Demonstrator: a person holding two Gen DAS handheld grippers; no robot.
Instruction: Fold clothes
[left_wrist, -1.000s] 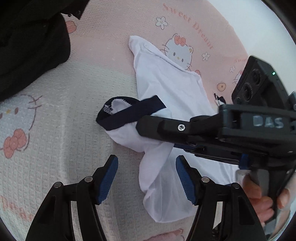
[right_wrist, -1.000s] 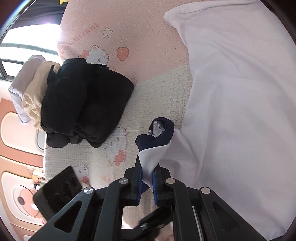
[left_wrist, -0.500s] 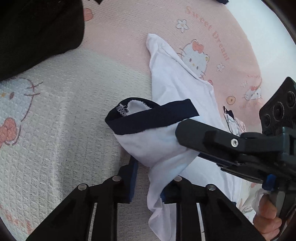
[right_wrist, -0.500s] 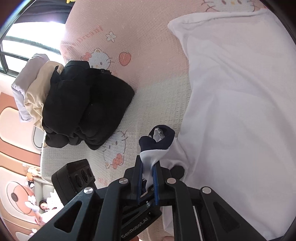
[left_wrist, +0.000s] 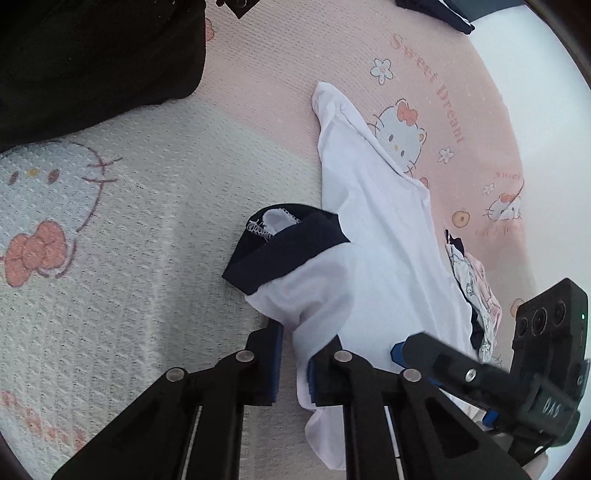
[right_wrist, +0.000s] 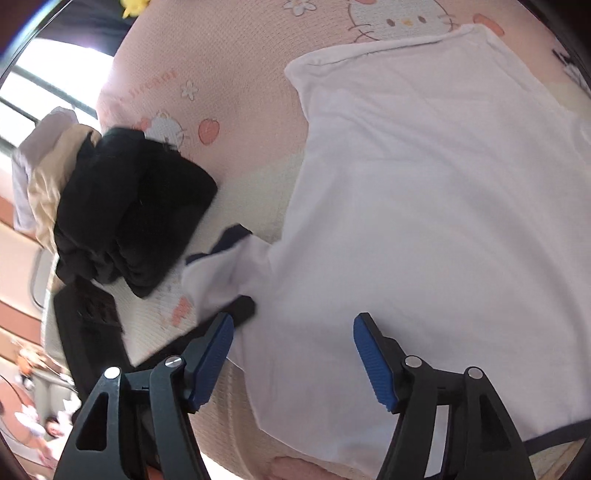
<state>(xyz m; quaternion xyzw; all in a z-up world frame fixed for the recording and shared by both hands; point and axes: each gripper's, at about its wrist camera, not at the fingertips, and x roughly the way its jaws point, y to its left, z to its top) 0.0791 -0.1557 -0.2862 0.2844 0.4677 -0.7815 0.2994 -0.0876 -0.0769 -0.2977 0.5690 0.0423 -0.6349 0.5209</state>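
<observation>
A white T-shirt (right_wrist: 443, 203) lies spread on the bed cover. Its sleeve (left_wrist: 325, 295), with a navy cuff (left_wrist: 280, 251), is bunched up and lifted at the shirt's left side. My left gripper (left_wrist: 297, 358) is shut on the white cloth of this sleeve just below the cuff. In the right wrist view the sleeve (right_wrist: 229, 266) shows with a dark left fingertip (right_wrist: 243, 308) on it. My right gripper (right_wrist: 293, 354) has its jaws opening wide over the shirt's lower left edge; the cloth lies under the gap and the pads (right_wrist: 214, 354) do not press it. The right gripper's body (left_wrist: 480, 376) sits at the lower right.
A pile of black clothes (right_wrist: 129, 206) sits left of the sleeve, with beige and pale garments (right_wrist: 44, 177) behind it. The pink and cream cartoon-cat cover (left_wrist: 110, 240) spans the bed. A small printed garment (left_wrist: 476, 291) lies by the shirt's right edge.
My left gripper closed on the sleeve below the cuff. My right gripper let go of the sleeve, opened wide and shifted right over the shirt's body.
</observation>
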